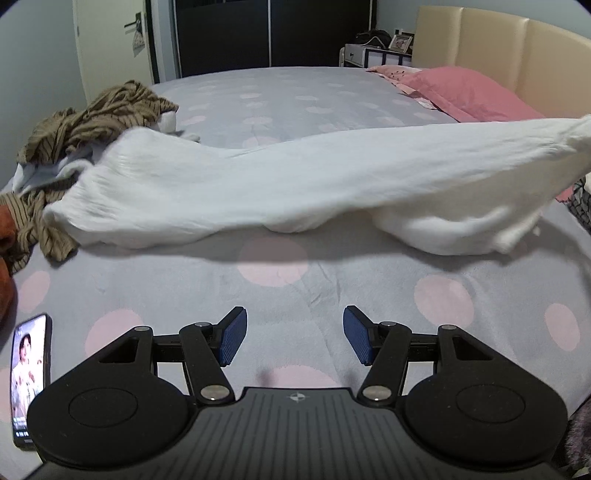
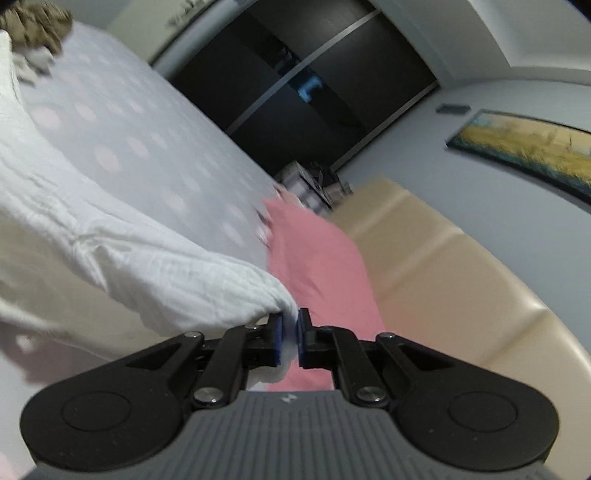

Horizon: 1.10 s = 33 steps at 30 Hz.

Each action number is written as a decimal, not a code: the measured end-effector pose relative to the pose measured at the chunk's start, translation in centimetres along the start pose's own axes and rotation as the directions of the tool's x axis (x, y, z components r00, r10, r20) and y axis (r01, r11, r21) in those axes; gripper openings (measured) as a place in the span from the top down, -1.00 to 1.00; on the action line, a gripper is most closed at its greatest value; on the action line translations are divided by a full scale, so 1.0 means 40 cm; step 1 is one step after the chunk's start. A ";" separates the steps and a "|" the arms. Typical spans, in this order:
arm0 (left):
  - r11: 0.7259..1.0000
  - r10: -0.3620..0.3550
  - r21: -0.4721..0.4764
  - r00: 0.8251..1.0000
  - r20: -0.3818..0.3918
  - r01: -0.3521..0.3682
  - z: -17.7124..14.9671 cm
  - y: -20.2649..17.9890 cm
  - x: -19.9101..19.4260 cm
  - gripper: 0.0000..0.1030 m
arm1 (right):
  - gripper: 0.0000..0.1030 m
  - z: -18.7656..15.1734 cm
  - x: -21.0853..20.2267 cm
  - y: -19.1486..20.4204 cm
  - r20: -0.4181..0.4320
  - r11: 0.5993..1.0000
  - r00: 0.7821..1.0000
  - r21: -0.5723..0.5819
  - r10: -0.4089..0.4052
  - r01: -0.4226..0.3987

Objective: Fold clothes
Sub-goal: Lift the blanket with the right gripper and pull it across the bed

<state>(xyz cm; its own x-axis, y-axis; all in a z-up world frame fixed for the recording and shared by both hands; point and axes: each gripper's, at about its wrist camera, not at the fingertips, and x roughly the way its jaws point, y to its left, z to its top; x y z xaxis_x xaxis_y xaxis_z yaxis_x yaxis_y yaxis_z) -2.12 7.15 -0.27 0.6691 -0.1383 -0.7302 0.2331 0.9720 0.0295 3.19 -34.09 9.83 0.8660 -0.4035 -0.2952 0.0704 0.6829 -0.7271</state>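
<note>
A white crinkled garment (image 1: 258, 184) stretches across the bed, its right end lifted off the bedspread. In the right wrist view the same white garment (image 2: 110, 240) runs from the left down to my right gripper (image 2: 291, 338), which is shut on its corner; the view is tilted and blurred. My left gripper (image 1: 294, 338) hovers open over the bedspread in front of the garment, with nothing between its blue pads (image 1: 232, 341). A heap of brown striped clothes (image 1: 103, 110) lies at the far left of the bed, and the garment's left end rests against it.
The bed has a grey spread with pink dots (image 1: 273, 266). A phone (image 1: 31, 376) with a lit screen lies at the near left. Pink pillows (image 1: 465, 92) and a beige headboard (image 1: 517, 48) stand at the right. A dark wardrobe (image 1: 266, 33) is behind the bed.
</note>
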 end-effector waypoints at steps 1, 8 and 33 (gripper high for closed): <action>1.000 0.007 0.019 1.000 0.006 -0.007 0.003 -0.005 0.004 -0.09 | 0.83 -0.016 0.014 -0.022 -0.025 1.000 1.000 -0.005 -0.015 0.015; 0.965 0.125 0.223 0.990 0.058 -0.135 0.004 -0.042 0.046 -0.09 | 0.83 -0.127 0.110 -0.133 -0.179 0.995 0.979 0.005 -0.093 0.096; 0.536 0.463 0.720 0.867 0.187 -0.441 -0.059 0.081 0.323 0.73 | 0.82 -0.201 0.213 -0.128 -0.290 0.982 0.956 0.163 -0.046 0.097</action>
<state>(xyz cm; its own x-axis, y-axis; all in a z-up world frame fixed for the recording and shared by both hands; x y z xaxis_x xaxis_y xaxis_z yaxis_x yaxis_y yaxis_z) 5.63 8.97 -11.21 0.8197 0.2944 -0.4913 0.3374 0.4450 0.8295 6.23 -45.92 6.07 0.6810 -0.5939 -0.4284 0.2334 0.7305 -0.6417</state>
